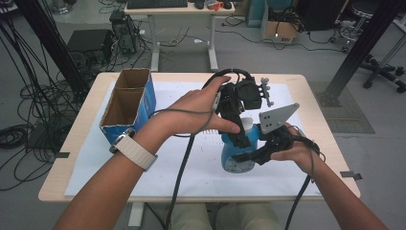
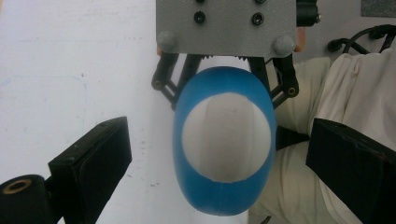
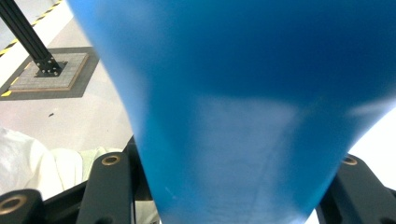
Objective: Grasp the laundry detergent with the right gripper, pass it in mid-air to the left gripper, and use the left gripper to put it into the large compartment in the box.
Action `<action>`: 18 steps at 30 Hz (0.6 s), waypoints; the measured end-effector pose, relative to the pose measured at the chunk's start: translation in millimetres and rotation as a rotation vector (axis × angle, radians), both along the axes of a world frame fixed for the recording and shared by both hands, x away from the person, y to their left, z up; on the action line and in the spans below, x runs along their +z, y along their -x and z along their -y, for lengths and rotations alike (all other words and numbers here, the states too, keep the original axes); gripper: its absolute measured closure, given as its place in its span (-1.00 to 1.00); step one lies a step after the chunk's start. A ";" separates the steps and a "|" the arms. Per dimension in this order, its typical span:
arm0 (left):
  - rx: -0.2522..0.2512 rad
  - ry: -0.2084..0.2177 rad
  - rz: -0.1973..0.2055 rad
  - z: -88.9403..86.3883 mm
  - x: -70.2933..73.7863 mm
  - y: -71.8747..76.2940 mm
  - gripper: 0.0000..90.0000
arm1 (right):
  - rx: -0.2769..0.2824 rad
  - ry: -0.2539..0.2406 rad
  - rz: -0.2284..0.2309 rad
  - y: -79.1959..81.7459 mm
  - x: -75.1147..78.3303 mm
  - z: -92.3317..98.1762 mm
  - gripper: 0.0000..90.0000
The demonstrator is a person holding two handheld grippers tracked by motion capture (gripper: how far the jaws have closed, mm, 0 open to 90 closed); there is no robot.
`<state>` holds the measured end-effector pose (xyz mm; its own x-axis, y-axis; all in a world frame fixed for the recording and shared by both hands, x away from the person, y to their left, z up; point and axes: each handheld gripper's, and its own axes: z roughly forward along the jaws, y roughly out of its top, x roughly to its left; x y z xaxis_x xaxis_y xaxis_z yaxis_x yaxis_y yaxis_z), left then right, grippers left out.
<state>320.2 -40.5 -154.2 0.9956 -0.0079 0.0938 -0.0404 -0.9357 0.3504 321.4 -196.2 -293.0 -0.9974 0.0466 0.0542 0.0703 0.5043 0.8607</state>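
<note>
The blue bottle (image 1: 234, 155) stands upright on the white sheet (image 1: 95, 158) covering the bench (image 1: 76, 139), right of centre and near the person's edge. The right gripper (image 1: 249, 155) comes at it from the side, low down, with its fingers (image 3: 109, 186) clenched on the bottle's body. In the right gripper view the blue wall sits squeezed between the two black fingers, one on each side.

Above it, the left gripper (image 1: 239, 136) points down over the bottle's top. Its own view looks straight onto the bottle (image 2: 224, 140) from above, a blue oval with a white patch in the middle, and the fingers (image 2: 91, 163) stand wide on either side, released, touching nothing. That same view catches the right gripper (image 2: 224, 65) at the far side of the bottle, with its grey plate (image 2: 226, 25) over the linkage.

The left hand (image 1: 196, 112) wraps the left gripper's body, a pale watch strap on the wrist; the right hand (image 1: 294, 151) holds its gripper just right of the bottle.

Off to the left stands a blue cardboard box (image 1: 129, 103), open-topped with two compartments, well apart from the bottle.
</note>
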 end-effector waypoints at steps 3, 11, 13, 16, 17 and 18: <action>0.008 0.005 0.004 -0.1 0.5 1.1 -0.84 | 0.001 -0.003 0.001 -0.1 1.0 -0.1 -0.03; 0.010 -0.002 0.003 -0.6 0.5 1.5 -0.84 | 0.000 -0.002 0.000 0.2 0.1 0.3 -0.03; 0.008 -0.002 0.002 -0.3 0.4 1.7 -0.84 | 0.000 -0.001 -0.001 0.3 0.1 0.5 -0.03; 0.009 0.000 0.005 0.1 0.5 1.9 -0.84 | 0.002 0.000 -0.003 0.1 0.3 0.7 -0.03; 0.008 -0.002 0.009 0.5 0.6 2.0 -0.84 | 0.001 -0.001 -0.003 0.1 0.6 0.9 -0.03; 0.006 -0.003 0.008 0.6 0.6 1.8 -0.84 | -0.003 -0.003 -0.001 0.0 0.6 1.0 -0.03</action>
<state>318.4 -41.1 -153.6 0.9948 -0.0023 0.1020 -0.0378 -0.9370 0.3474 321.3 -197.2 -292.4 -0.9972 0.0494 0.0554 0.0727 0.5018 0.8619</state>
